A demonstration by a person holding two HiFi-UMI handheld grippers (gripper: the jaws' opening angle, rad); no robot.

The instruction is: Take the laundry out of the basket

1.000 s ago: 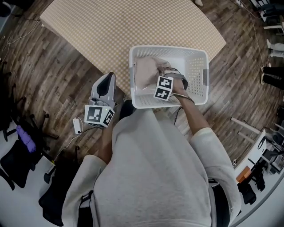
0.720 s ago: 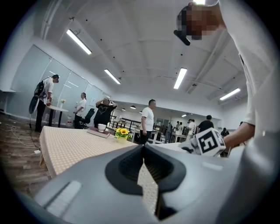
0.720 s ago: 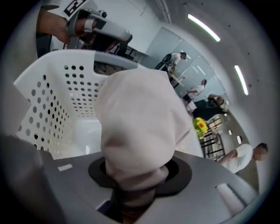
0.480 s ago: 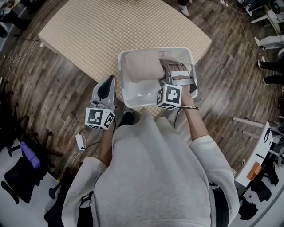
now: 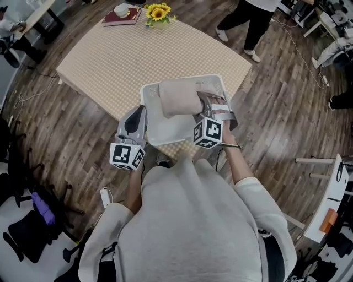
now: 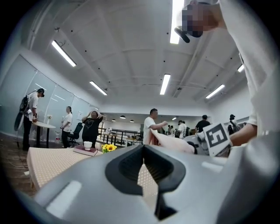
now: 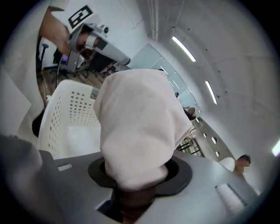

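A white perforated laundry basket (image 5: pixel 156 122) sits at the near edge of a checkered table (image 5: pixel 138 60). A folded pale pink towel (image 5: pixel 177 98) hangs above the basket's inside, with my right gripper (image 5: pixel 201 103) shut on its right end. In the right gripper view the towel (image 7: pixel 135 122) bulges out between the jaws, over the basket (image 7: pixel 65 118). My left gripper (image 5: pixel 139 113) hovers just left of the basket, its jaws together with nothing between them. The left gripper view shows the towel (image 6: pixel 173 141) off to the right.
At the table's far end are a sunflower bunch (image 5: pixel 155 11) and a book with a cup (image 5: pixel 121 14). A person (image 5: pixel 251 16) stands beyond the table. Black chairs (image 5: pixel 27 231) and cables lie on the wood floor at the left.
The right gripper has risen with the towel, lifting it from deep in the basket to above it. The left gripper has also risen beside the basket.
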